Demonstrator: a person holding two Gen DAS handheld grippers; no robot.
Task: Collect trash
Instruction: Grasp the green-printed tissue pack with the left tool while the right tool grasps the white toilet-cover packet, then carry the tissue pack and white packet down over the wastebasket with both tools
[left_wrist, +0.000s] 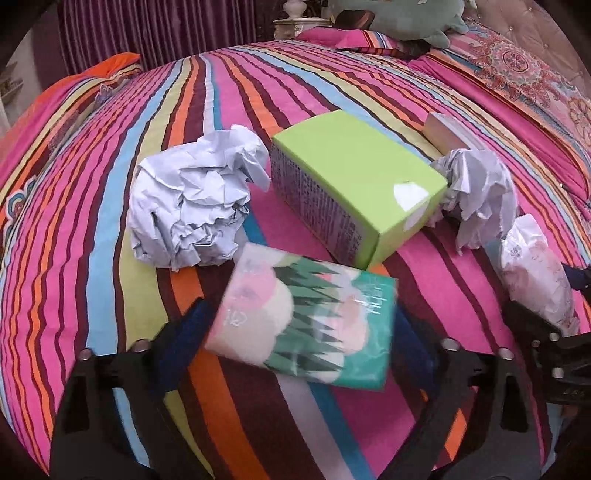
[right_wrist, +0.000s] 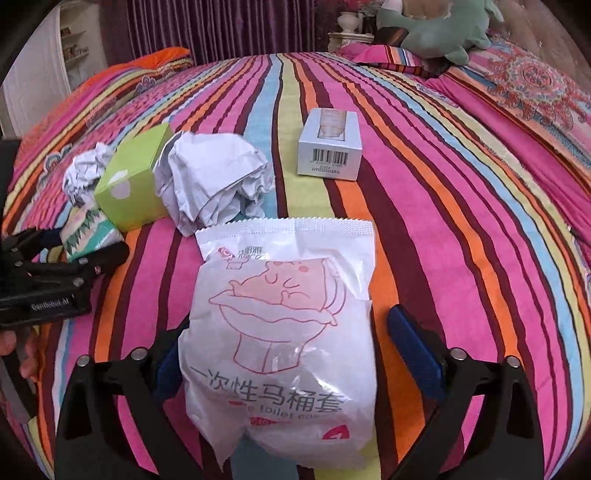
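The left gripper's fingers (left_wrist: 177, 332) straddled the tissue pack (left_wrist: 303, 317), and the right gripper's fingers (right_wrist: 413, 343) straddled the toilet-cover packet (right_wrist: 284, 332); neither pair visibly pressed. Both items lay on the striped bed (right_wrist: 424, 206), judged light, soft and slippery, best pinched across the middle. Both grippers pointed steeply downward.

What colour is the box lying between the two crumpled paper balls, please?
Lime green box, clearest in the left wrist view.
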